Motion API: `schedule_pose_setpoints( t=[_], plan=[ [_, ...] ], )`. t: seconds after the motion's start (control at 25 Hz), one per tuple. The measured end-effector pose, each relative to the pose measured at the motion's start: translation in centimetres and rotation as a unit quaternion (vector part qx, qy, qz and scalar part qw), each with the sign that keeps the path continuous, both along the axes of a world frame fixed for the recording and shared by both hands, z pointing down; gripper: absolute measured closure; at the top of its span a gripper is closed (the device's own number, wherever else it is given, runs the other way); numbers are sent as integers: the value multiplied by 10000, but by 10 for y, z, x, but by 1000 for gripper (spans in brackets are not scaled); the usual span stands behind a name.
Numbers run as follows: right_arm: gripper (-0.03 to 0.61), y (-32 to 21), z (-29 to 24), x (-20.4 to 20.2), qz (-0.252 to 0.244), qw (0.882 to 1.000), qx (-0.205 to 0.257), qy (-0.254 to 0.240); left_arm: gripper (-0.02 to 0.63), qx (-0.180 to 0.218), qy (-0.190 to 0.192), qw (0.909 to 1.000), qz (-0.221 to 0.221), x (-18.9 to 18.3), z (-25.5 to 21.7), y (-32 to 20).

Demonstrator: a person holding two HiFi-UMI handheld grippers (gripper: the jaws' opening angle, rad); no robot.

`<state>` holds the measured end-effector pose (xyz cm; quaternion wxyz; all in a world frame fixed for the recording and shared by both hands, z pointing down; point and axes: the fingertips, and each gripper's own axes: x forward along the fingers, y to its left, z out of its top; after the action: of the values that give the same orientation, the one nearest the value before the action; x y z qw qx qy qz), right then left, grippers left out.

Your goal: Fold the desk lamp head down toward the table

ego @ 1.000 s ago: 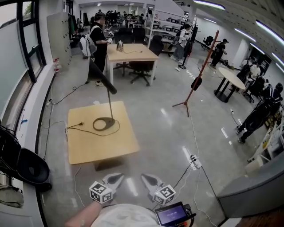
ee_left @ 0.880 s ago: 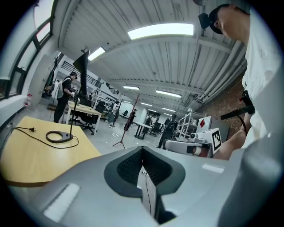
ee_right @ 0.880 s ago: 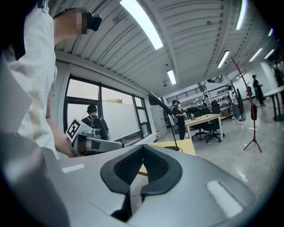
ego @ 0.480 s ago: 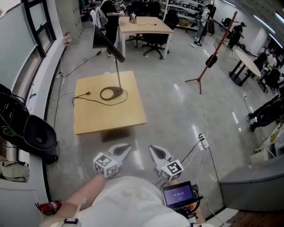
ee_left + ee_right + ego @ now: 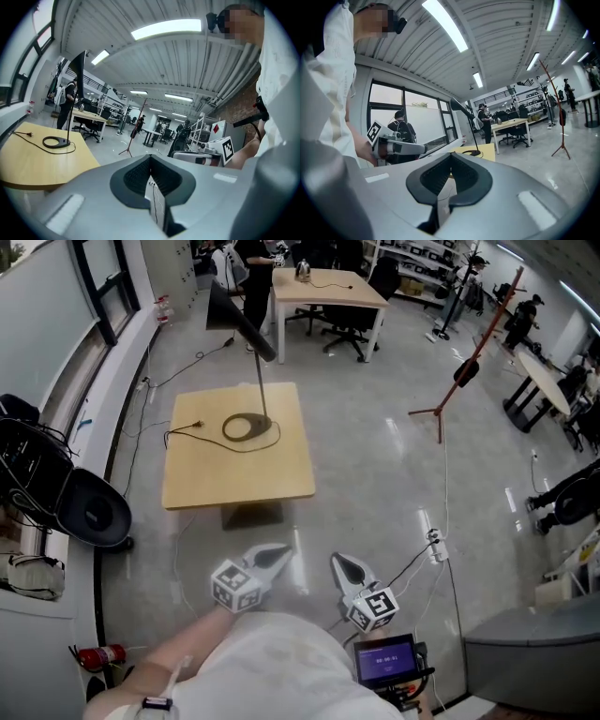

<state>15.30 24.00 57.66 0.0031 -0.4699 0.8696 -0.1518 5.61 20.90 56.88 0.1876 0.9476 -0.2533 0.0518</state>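
Blk lamp (image 5: 242,324), tan tbl (image 5: 234,479), grey floor (image 5: 375,474)

The left tool (image 5: 279,550) and right tool (image 5: 340,563) have moved nearer the wooden table (image 5: 234,476) bearing the desk lamp (image 5: 262,395).

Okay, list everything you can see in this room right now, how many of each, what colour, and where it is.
desk lamp: one, black, standing on the small table, head raised
small table: one, light wood, on the floor straight ahead
lamp cord: one, black, looped round the lamp base
far desk: one, light wood, top of view
tripod stand: one, reddish-brown, right
fire extinguisher: one, red, lower left
power strip: one, white, floor at right
left gripper: one, grey, shut, empty
right gripper: one, grey, shut, empty
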Motion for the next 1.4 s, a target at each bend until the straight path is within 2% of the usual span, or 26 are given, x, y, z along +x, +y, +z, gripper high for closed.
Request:
schedule_pose_setpoints(
  t=[0.2,0.56,0.8,0.96,1.16,1.4],
  plan=[
    [566,8,6,10,-82,10000,-43,-2,612,-14,-57,9999,-127,6,3,13],
    [566,-4,2,12,-161,9998,-49,-91,612,-94,-97,9993,-357,-4,-3,8],
    [566,-12,4,9,-130,9999,3,-113,612,-79,-138,9994,-314,-5,1,4],
    [566,-24,6,12,-31,10000,-38,-55,612,-171,-97,9996,-204,2,10,-13],
    [566,-44,2,23,140,9999,-58,18,612,-27,-55,10000,-30,15,0,-42],
    [566,-77,3,21,169,9998,-73,93,612,-16,28,10000,-71,12,2,-80]
  ],
)
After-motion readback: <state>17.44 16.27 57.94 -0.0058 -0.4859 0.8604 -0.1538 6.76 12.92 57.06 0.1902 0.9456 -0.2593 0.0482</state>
